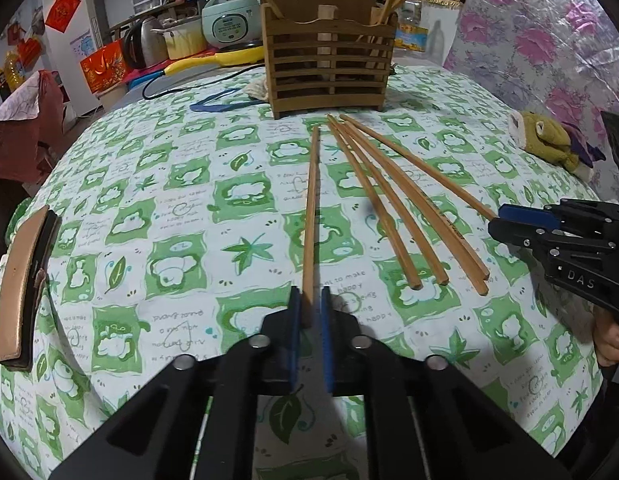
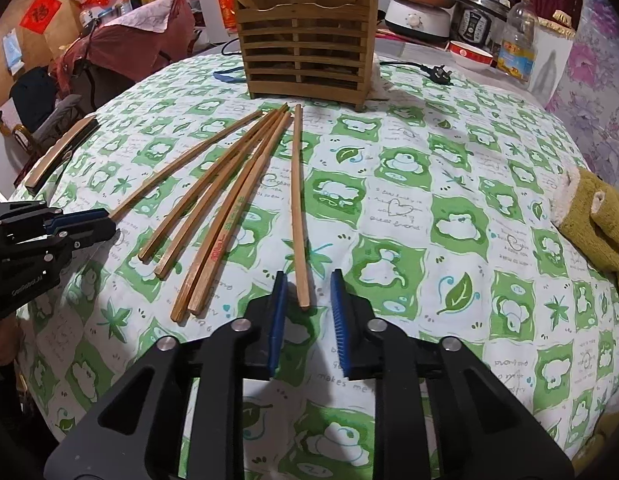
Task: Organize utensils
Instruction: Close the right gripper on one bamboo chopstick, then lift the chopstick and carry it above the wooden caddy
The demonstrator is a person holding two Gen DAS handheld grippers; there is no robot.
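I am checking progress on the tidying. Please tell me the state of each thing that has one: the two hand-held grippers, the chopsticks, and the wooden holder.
Left hand-held gripper: open, fingers astride the end of one chopstick.
Right hand-held gripper: open, the rightmost chopstick's end between its fingers.
Other chopsticks: lying flat on the tablecloth.
Wooden holder: upright, some chopsticks already inside.

Two low wrist views, both facing chopstick holder [image 1: 327, 60] closely.
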